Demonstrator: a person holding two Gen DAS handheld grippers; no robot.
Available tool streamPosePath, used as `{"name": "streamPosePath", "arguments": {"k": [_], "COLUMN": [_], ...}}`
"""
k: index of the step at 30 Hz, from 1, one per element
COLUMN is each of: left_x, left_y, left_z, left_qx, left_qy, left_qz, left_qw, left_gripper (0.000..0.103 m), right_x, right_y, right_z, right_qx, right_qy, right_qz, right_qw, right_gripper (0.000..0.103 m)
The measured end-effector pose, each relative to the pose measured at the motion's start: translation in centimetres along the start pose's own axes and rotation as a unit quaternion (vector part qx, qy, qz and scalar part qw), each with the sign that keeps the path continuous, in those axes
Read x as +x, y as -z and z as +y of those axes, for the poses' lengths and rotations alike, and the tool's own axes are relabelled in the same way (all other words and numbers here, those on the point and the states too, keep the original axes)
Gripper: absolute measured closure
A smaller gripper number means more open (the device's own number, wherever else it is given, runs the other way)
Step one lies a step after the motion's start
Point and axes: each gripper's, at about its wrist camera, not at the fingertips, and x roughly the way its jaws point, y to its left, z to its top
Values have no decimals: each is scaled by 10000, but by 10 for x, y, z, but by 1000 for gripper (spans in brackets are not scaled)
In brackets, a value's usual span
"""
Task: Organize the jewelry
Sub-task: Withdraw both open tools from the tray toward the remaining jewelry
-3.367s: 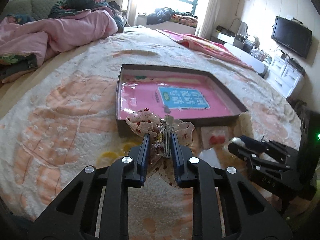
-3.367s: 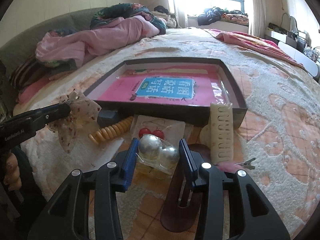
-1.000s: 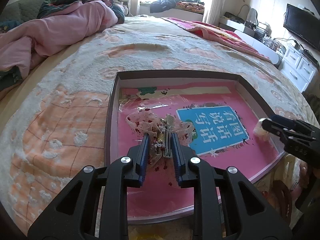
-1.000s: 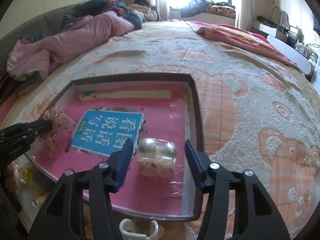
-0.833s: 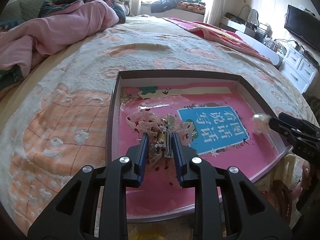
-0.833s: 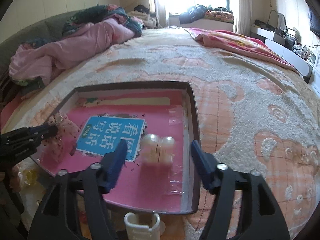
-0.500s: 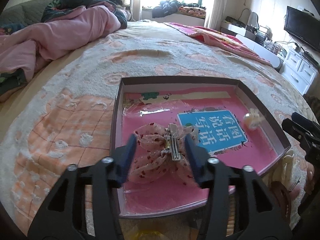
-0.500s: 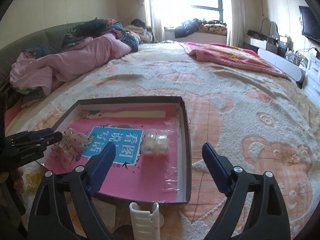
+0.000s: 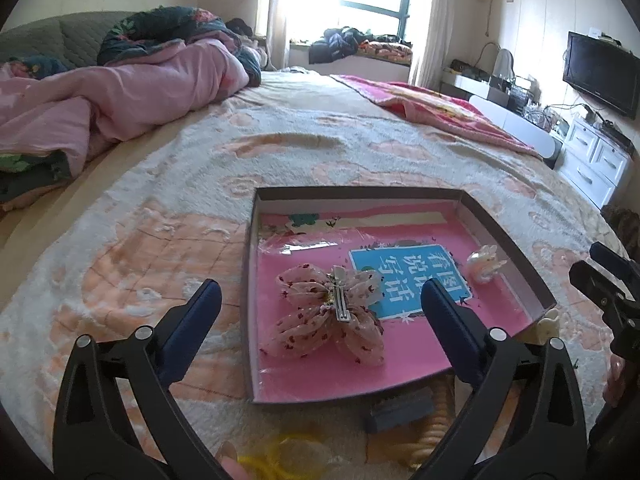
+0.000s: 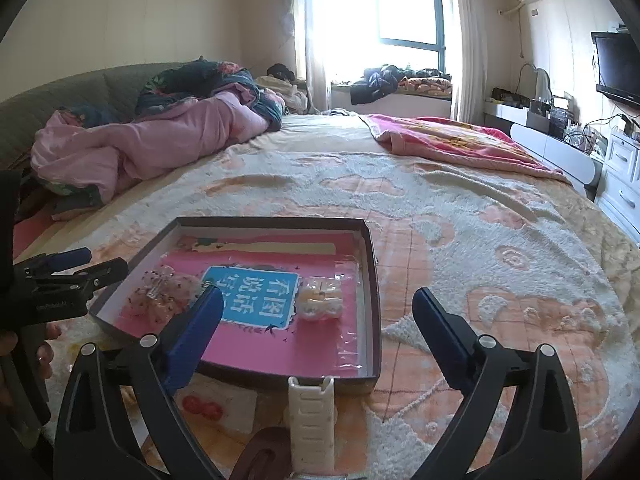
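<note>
A shallow box (image 9: pixel 504 236) with a pink lining lies on the bed; it also shows in the right wrist view (image 10: pixel 372 276). A sheer pink bow hair clip (image 9: pixel 332 312) lies inside it at the left, also seen in the right wrist view (image 10: pixel 160 292). A clear packet of pearl pieces (image 9: pixel 484 264) lies inside at the right, also seen in the right wrist view (image 10: pixel 320 300). My left gripper (image 9: pixel 320 308) is open and empty, above the bow. My right gripper (image 10: pixel 316 312) is open and empty, above the near edge of the box.
In front of the box lie a cream comb-like clip (image 10: pixel 312 420), a card with red cherries (image 10: pixel 204 404), a dark block (image 9: pixel 400 412) and yellow hair ties (image 9: pixel 280 456). A fluffy patterned blanket (image 10: pixel 480 240) covers the bed. A pink quilt (image 9: pixel 120 92) is heaped at the far left.
Both grippers opened and let go: the bow clip and the pearl packet now lie in the box. Both grippers then drew back and rose away from the box.
</note>
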Motion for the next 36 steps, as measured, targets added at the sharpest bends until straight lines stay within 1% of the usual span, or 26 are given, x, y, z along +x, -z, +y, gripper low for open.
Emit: {"name": "streamPosePath", "arguments": {"k": [9, 16, 24, 29, 36], "left_x": [-30, -49, -65, -71, -74], "left_y": [5, 5, 18, 27, 40], "left_z": [0, -6, -8, -3, -1], "left_qx": [-138, -105, -135, -204, -163], "left_qy": [19, 36, 97, 54, 57], "left_qz": [-234, -490, -654, -648, -505], "left_qw": [9996, 9987, 9977, 9977, 9986], "left_gripper": [12, 12, 12, 11, 11], "right_x": [-24, -42, -56, -66, -74], "right_y": [6, 15, 28, 38, 52], "right_z": [5, 9, 12, 16, 19], "right_qx": [-12, -17, -39, -157, -281], "right_qy": [-46, -72, -64, -62, -125], "right_qz": [-145, -221, -254, -276, -132], "right_qw": [9999, 9997, 9996, 9995, 9994], "right_gripper": [9, 9, 9, 9, 9]}}
